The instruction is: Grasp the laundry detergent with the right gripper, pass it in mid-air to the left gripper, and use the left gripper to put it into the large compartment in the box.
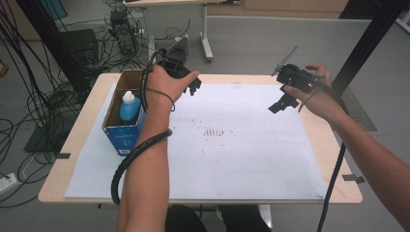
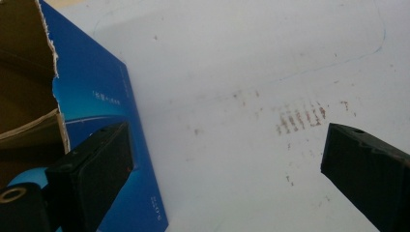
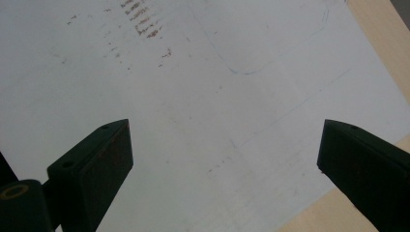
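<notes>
A blue cardboard box [image 1: 124, 129] with an open top stands at the table's left; a blue bottle with a white cap [image 1: 129, 106] sits upright inside it. My left gripper [image 1: 186, 79] is held above the table's far edge just right of the box, open and empty. In the left gripper view the box's blue side [image 2: 104, 101] lies beside the left jaw and the gripper [image 2: 227, 159] spans bare paper. My right gripper [image 1: 283, 102] hovers open over the paper's far right part, nothing between its jaws [image 3: 225, 159].
A large white paper sheet [image 1: 232, 154] with brown smudges [image 1: 212, 133] and faint pen lines covers most of the wooden table [image 1: 338, 188]. Cables, a power strip and black frame posts stand on the floor at the left and behind the table.
</notes>
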`<state>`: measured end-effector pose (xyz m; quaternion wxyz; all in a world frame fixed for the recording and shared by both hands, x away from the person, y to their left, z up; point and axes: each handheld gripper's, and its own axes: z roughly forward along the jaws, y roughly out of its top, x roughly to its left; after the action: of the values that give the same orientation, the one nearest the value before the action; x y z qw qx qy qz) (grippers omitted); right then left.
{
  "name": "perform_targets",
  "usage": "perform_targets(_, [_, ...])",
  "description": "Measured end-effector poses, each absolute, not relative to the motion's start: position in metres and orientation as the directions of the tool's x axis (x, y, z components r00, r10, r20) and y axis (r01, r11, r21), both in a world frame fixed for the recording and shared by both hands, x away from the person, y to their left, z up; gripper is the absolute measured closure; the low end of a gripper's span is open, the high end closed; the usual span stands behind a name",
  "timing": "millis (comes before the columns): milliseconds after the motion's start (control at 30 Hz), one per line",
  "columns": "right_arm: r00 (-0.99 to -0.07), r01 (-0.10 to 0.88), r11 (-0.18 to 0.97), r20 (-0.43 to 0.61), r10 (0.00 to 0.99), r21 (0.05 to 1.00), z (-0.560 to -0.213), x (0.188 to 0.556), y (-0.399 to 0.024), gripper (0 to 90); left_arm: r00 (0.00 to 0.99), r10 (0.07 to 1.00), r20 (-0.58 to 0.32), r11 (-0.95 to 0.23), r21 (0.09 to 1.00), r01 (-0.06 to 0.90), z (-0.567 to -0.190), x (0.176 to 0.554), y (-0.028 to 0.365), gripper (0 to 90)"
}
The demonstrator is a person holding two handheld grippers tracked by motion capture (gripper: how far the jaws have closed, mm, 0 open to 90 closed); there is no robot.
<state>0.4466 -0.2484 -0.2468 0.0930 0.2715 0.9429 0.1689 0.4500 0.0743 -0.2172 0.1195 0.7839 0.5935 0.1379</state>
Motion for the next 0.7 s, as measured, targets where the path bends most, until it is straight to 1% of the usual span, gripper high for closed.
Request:
perform_targets(400, [-0.844, 0.469, 0.805, -0.084, 0.530, 0.363, -0.250, 0.456, -0.246, 5.5, 0.266, 0.960, 0.087, -0.279, 0.346, 0.896, -0.220, 0.458, 0.069, 5.1])
perform_targets(700, [-0.847, 0.464, 0.808, -0.084, 0.525, 0.363, -0.253, 0.457, -0.244, 5.4, 0.271, 0.960, 0.069, -0.278, 0.346, 0.896, -0.226, 0.458, 0.067, 5.1])
